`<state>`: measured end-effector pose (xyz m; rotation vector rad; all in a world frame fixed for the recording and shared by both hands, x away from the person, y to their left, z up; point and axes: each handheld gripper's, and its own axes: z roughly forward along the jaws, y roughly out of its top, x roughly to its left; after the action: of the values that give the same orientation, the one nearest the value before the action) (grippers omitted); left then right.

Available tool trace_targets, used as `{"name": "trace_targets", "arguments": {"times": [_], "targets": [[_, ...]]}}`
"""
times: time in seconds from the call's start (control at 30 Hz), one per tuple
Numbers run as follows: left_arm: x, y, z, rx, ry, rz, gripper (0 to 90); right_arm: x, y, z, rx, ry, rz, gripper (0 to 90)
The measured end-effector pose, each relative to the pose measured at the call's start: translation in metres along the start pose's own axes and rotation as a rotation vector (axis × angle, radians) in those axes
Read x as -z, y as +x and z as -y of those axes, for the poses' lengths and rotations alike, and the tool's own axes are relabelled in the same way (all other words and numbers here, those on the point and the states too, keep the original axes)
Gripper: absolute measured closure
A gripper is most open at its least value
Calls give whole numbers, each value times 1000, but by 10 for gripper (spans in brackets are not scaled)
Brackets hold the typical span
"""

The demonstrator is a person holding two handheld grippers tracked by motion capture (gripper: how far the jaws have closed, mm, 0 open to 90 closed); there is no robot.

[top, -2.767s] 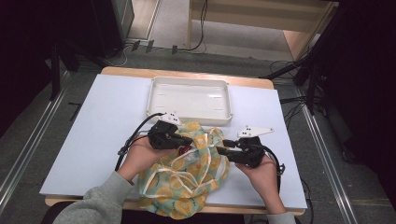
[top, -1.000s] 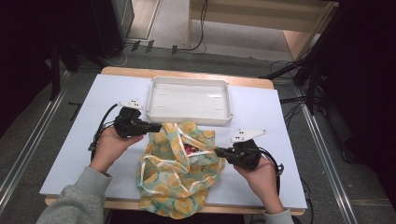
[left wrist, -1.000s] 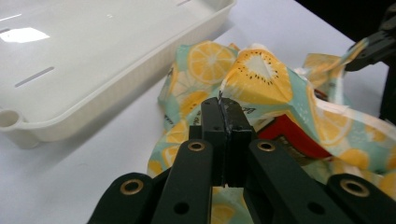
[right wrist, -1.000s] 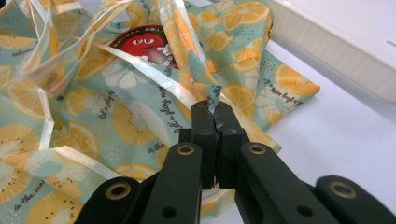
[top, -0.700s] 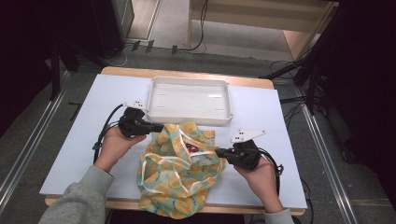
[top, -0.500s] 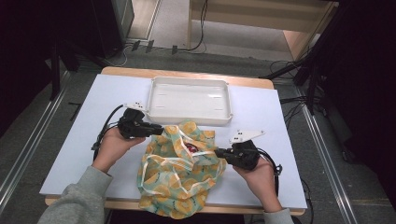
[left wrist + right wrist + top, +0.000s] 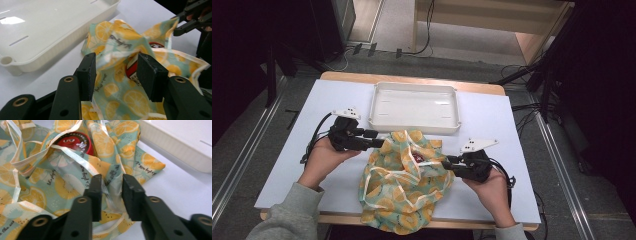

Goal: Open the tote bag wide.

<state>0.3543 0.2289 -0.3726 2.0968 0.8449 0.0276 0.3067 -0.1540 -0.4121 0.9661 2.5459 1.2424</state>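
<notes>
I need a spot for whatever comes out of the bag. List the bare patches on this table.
The white tray is bare inside. The table is bare right of the tray, and along the left edge beyond the left hand-held gripper. The front middle is crowded: the lemon-print bag lies between that and the right hand-held gripper.

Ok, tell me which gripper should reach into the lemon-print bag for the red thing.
Left, probably. The left gripper has jaws open around a fold of the bag, gripping nothing. The right gripper seems pinched on the bag's rim, keeping the red item exposed.
</notes>
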Motion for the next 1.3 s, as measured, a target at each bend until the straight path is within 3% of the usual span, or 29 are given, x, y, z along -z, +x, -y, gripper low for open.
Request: {"name": "trace_targets", "arguments": {"times": [0.23, 0.47, 0.7, 0.87, 1.13, 1.23, 1.3], "targets": [[12, -22, 0, -35, -3, 27, 466, 13, 3, -5, -4, -35, 3, 639], [15, -36, 9, -34, 3, 53, 439, 17, 6, -14, -3, -42, -8, 668], [17, -49, 20, -19, 6, 72, 399, 15, 8, -24, -22, -53, -36, 843], [19, -59, 30, -23, 6, 69, 358, 4, 5, -35, -37, -59, -35, 883], [15, -60, 44, 8, -2, 92, 301, -17, 6, -42, -18, -25, -49, 882], [5, -60, 48, -8, 17, 80, 302, -20, 6, -43, -17, -24, -52, 883], [-1, -62, 50, -10, 46, 31, 355, -22, 5, -44, -18, -26, -57, 883]]}}
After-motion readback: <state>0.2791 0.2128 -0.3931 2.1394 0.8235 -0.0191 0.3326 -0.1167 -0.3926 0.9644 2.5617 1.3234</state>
